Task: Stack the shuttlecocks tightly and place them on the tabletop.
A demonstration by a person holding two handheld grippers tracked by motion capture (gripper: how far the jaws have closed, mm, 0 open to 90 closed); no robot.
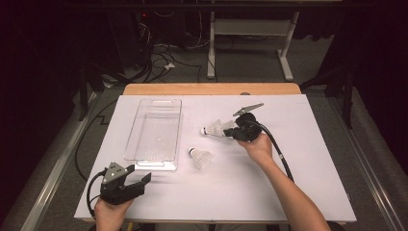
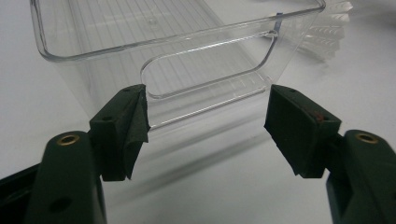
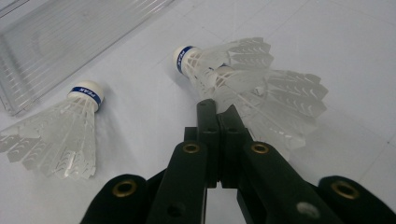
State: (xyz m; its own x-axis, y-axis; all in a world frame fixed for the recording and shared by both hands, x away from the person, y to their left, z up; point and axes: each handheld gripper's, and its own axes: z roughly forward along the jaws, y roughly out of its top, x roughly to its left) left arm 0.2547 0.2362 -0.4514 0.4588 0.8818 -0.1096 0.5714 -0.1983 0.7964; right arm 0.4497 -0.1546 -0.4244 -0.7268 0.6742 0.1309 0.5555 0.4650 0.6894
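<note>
at table's middle, right gripper (image 1: 234, 129) low, jaws clamped on shuttlecock (image 1: 217, 128) feathers; left gripper (image 1: 137, 177) jaws wide.

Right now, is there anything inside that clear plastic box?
Nothing is inside the clear box; its ribbed floor shows bare through the walls. Both shuttlecocks lie outside it on the table: one beside it, one farther right.

The left tool (image 1: 139, 179) rests low with jaws spread wide, while the right tool (image 1: 230, 129) has its jaws pressed together.
</note>
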